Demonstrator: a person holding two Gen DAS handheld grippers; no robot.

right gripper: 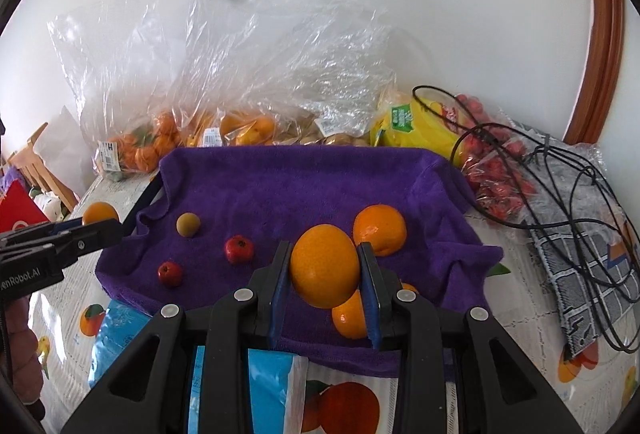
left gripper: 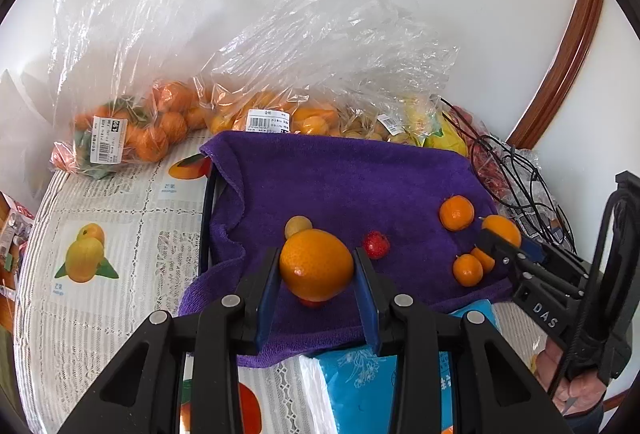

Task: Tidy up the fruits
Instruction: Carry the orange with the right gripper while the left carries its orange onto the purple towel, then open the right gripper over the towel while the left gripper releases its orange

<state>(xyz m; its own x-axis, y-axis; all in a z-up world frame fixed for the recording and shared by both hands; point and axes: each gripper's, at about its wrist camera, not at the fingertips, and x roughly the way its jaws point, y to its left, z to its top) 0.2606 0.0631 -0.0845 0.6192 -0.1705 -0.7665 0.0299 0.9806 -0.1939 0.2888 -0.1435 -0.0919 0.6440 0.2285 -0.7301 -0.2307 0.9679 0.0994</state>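
Left tongs [left gripper: 316, 276] grasping glossy orange kumquat [left gripper: 316, 265] | right tongs [right gripper: 325, 272] grasping smooth oval kumquat [right gripper: 325, 266]

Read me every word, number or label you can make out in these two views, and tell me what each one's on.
"DAS": on the right gripper body, seen from the left wrist.
"enRobot.AI", start cut off: on the left gripper body, seen from the right wrist.
"4.99": price sticker on the bag of oranges.
Barcode label on the next bag: print too small to read.
Tablecloth captions: too blurred.
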